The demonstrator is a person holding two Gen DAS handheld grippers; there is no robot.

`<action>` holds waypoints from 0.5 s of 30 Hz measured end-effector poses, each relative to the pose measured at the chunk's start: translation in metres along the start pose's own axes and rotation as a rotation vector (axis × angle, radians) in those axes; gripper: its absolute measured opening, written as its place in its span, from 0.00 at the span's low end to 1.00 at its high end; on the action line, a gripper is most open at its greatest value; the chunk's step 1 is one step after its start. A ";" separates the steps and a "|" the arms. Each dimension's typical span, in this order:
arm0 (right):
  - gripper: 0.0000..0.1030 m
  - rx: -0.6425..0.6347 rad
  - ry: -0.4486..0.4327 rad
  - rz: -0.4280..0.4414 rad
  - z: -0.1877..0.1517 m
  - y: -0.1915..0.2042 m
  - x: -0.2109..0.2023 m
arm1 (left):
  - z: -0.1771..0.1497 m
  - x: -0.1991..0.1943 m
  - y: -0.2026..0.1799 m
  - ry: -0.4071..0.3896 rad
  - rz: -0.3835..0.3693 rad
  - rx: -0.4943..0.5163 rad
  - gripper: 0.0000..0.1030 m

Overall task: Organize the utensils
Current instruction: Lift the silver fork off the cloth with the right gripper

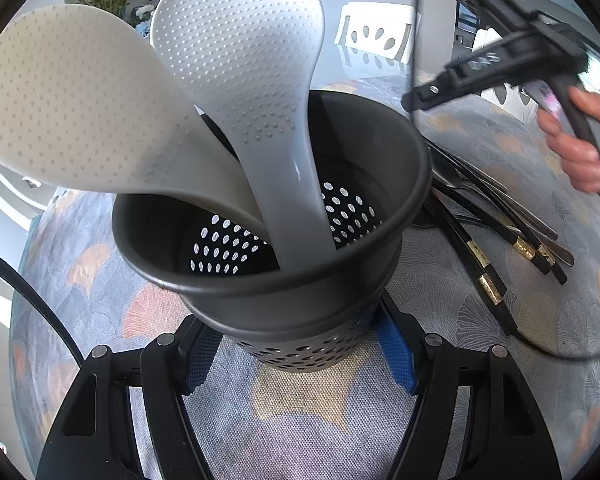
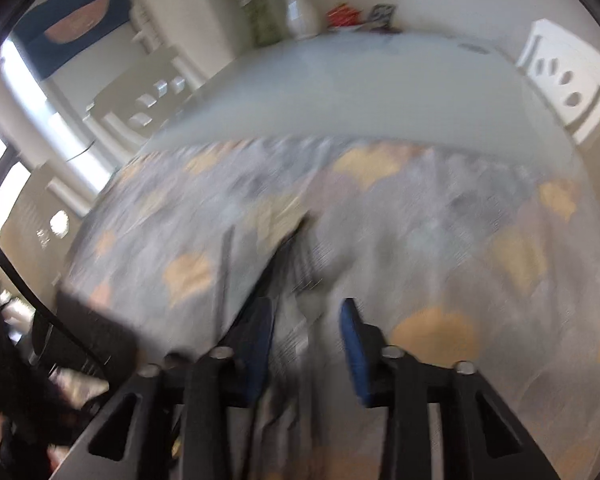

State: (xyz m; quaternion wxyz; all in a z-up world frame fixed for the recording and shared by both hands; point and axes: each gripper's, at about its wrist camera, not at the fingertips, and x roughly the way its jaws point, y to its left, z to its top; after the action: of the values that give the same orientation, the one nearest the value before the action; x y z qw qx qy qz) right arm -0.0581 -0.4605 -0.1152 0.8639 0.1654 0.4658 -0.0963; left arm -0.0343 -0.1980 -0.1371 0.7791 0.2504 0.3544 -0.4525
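Up close in the left wrist view: left gripper [image 1: 300,354] clamped on the dark perforated utensil holder [image 1: 284,280], blue pads [image 1: 396,350] pressed against its lower wall on both sides, jaws closed on it. Holder upright on the patterned cloth of the counter [image 1: 300,420]. Inside it, two dimpled rice paddles, handles down: a grey rice paddle [image 1: 256,72] fairly upright, a cream rice paddle [image 1: 72,120] leaning out to the left. Just right of the holder, a loose bundle of black chopsticks [image 1: 496,224] with gold bands, flat on the cloth, some metal cutlery mixed in but hard to make out. Further right and higher, a hand [image 1: 580,148] on the grip of the right gripper [image 1: 416,98], above the chopsticks.

Right wrist view very blurry. Right gripper [image 2: 306,344] with jaws partly apart, blue pads [image 2: 354,344] not pressing on anything, dark chopstick ends [image 2: 296,252] smeared in front and partly between them. Beyond that, more cloth, then bare counter [image 2: 360,92], a white chair [image 2: 564,84] and a vase [image 2: 300,16] at the far end.
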 end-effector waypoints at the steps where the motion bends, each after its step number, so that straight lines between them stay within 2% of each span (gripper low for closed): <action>1: 0.29 -0.010 0.020 -0.011 0.004 -0.002 0.006 | 0.000 0.000 0.000 0.000 -0.001 -0.001 0.67; 4: 0.29 -0.039 0.106 0.048 0.012 0.000 0.027 | 0.000 0.000 0.001 0.001 -0.002 -0.002 0.67; 6: 0.29 -0.089 0.109 0.025 0.012 0.009 0.035 | 0.000 0.000 0.001 0.001 -0.002 -0.002 0.67; 10: 0.30 -0.221 0.066 -0.063 0.012 0.032 0.045 | 0.001 -0.001 0.001 0.002 -0.004 -0.003 0.67; 12: 0.22 -0.232 0.045 -0.064 0.010 0.033 0.044 | 0.001 -0.001 0.002 0.002 -0.004 -0.004 0.67; 15: 0.21 -0.227 0.016 -0.037 0.005 0.029 0.036 | 0.001 -0.001 0.002 0.002 -0.003 -0.003 0.67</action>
State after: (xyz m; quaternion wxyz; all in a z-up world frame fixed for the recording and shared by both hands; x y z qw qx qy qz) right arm -0.0249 -0.4359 -0.1371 0.8714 0.0586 0.4837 -0.0575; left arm -0.0328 -0.1976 -0.1352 0.7784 0.2491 0.3561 -0.4530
